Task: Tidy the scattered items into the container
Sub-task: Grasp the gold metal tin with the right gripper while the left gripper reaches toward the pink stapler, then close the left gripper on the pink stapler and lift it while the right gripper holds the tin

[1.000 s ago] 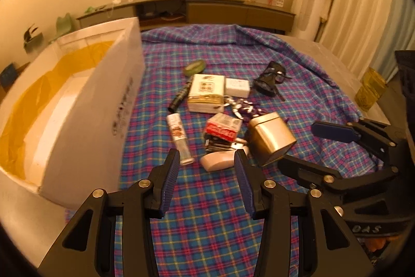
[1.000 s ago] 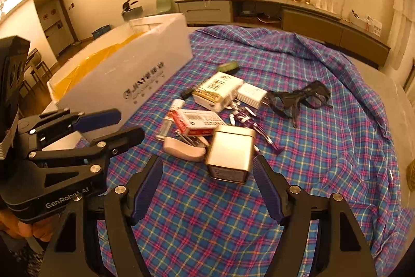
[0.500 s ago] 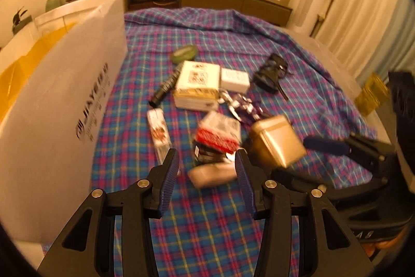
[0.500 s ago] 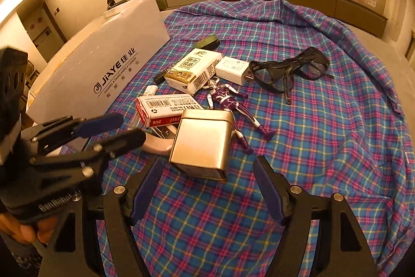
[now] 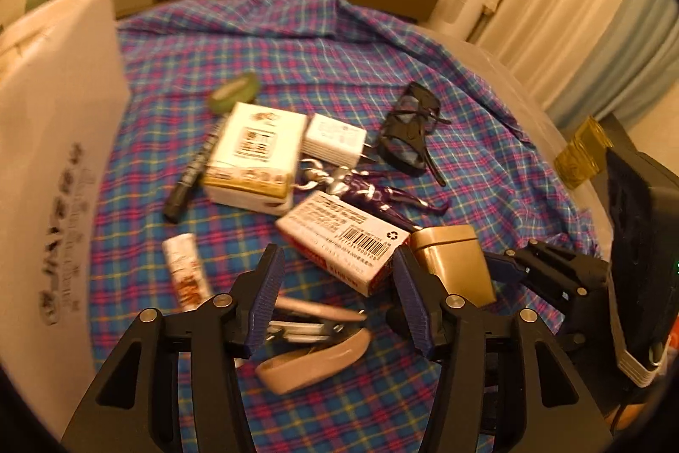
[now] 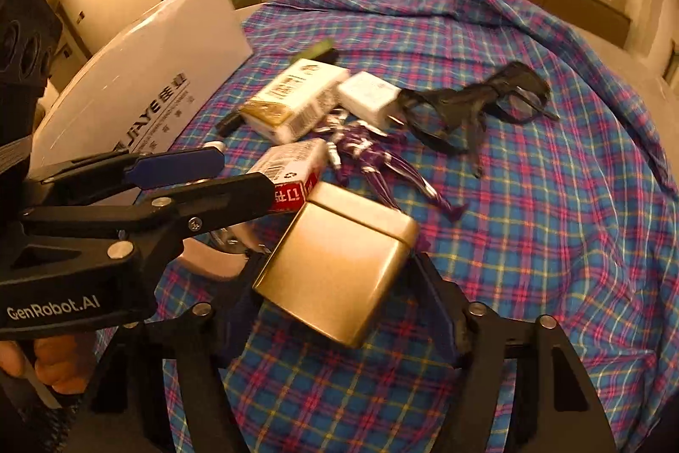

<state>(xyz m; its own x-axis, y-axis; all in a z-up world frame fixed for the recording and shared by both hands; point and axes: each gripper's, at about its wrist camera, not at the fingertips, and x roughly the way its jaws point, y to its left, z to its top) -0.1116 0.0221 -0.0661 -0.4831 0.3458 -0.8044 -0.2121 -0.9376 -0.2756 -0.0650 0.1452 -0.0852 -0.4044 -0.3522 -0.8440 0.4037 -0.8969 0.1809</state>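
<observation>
Both grippers have come down closer to the pile on the plaid cloth. The left gripper (image 5: 335, 300) has just spread its jaws wider and now straddles the beige stapler (image 5: 314, 351), pads not touching it. The right gripper (image 6: 339, 308) has just narrowed its jaws about the gold tin (image 6: 339, 266); whether the pads press on it I cannot tell

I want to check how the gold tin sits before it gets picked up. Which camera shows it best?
The right wrist view: the gold tin fills the centre, lid and front face clear, lying tilted on the plaid cloth. The left wrist view shows only part of it at the right, behind a finger.
</observation>
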